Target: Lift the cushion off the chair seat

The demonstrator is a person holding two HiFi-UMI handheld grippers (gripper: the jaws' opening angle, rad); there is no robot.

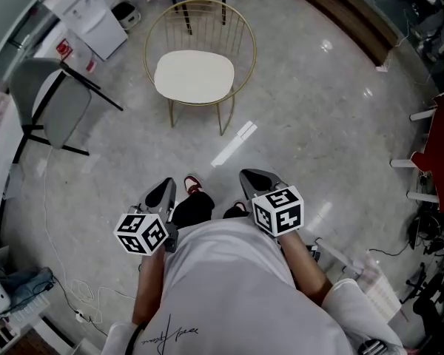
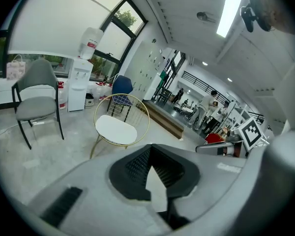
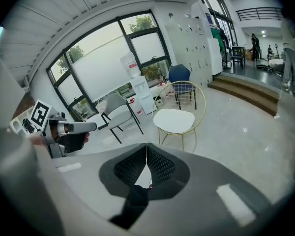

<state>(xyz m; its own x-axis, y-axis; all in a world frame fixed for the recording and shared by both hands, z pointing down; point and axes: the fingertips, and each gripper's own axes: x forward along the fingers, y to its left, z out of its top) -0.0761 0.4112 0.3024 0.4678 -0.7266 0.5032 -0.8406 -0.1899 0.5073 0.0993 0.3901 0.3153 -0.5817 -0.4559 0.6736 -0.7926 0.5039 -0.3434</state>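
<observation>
Both claws are clenched and grasp nothing. The left claw [image 1: 164,189] and the right claw [image 1: 254,177] are held side by side in front of the person, well apart from the gold wire chair [image 1: 241,32]. The white cushion [image 1: 194,76] lies flat on the seat of this chair, inside the round wire back, and nothing touches it. I judge that the step in hand is the approach. To do it well, the person should come to the open front of the chair, where no wire stands in the way, and release both claws before they reach the seat. Each claw should then take the front edge of the cushion, one near each side, so that it rises level and does not fold or slip. The grey chair [image 1: 55,106], at the left of the gold one, seems no obstacle.
</observation>
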